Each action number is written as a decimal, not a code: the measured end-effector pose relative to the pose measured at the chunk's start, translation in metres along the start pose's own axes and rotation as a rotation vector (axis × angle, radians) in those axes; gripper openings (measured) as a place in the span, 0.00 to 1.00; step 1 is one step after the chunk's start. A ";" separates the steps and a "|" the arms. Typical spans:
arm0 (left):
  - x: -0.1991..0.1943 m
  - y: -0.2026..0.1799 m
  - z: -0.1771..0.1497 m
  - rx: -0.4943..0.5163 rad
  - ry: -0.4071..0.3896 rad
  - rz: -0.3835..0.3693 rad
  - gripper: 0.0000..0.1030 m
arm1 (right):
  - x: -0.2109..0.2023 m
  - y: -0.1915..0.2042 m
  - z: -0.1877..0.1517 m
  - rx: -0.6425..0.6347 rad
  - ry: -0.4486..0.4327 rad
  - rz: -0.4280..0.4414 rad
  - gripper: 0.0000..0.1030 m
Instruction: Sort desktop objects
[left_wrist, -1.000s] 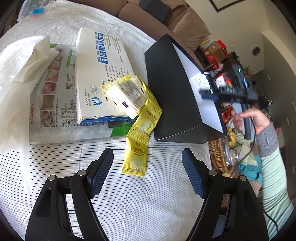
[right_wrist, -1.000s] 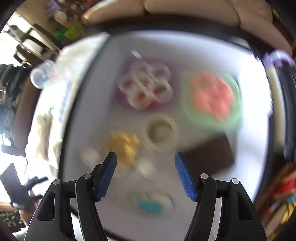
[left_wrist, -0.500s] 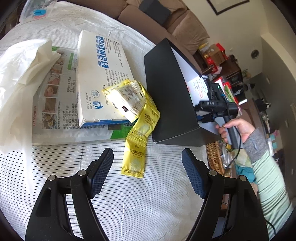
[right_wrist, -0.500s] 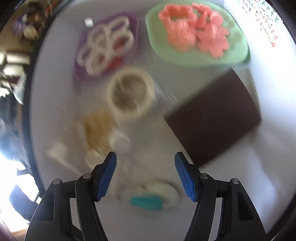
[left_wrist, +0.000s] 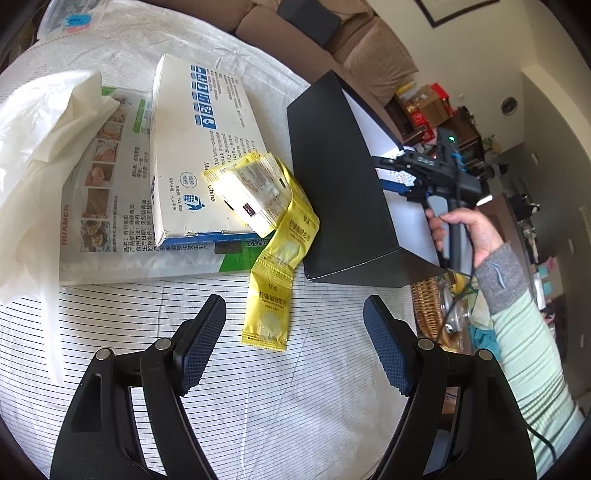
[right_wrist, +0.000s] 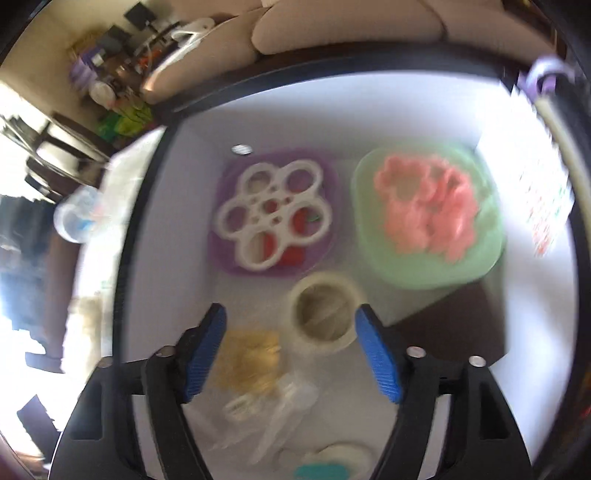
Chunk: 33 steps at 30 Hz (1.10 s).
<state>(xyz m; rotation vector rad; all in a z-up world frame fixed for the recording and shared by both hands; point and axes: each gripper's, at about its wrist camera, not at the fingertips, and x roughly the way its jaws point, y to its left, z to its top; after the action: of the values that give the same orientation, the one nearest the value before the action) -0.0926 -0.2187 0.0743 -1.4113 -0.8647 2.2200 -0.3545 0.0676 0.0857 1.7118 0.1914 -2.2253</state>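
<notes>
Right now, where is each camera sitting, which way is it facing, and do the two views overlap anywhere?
Left wrist: on the left gripper, jaws open, angled down across the striped tablecloth at yellow sachets and the black box; the person's right hand shows.
Right wrist: on the right gripper, jaws just opened wider and empty, looking steeply down into the box at a tape roll, green tray and purple tray.
Shared: the box, outside versus inside.

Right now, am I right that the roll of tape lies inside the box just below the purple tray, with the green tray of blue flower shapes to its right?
Nearly. In the right wrist view the flower shapes on the green tray are pink, not blue. The roll of tape does lie in the box, just below the purple tray.
</notes>
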 end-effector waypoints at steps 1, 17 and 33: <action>0.000 0.000 0.000 -0.001 -0.001 0.001 0.73 | 0.008 -0.003 0.003 -0.016 0.012 -0.013 0.76; 0.001 0.002 0.000 -0.002 -0.004 0.001 0.73 | 0.022 0.014 -0.018 0.004 0.192 0.132 0.88; -0.004 0.002 0.000 -0.010 -0.016 -0.021 0.73 | 0.009 -0.053 -0.062 0.132 0.430 -0.041 0.88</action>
<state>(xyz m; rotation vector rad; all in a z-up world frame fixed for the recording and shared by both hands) -0.0910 -0.2230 0.0762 -1.3843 -0.8927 2.2174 -0.3182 0.1343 0.0553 2.2618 0.1824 -1.9039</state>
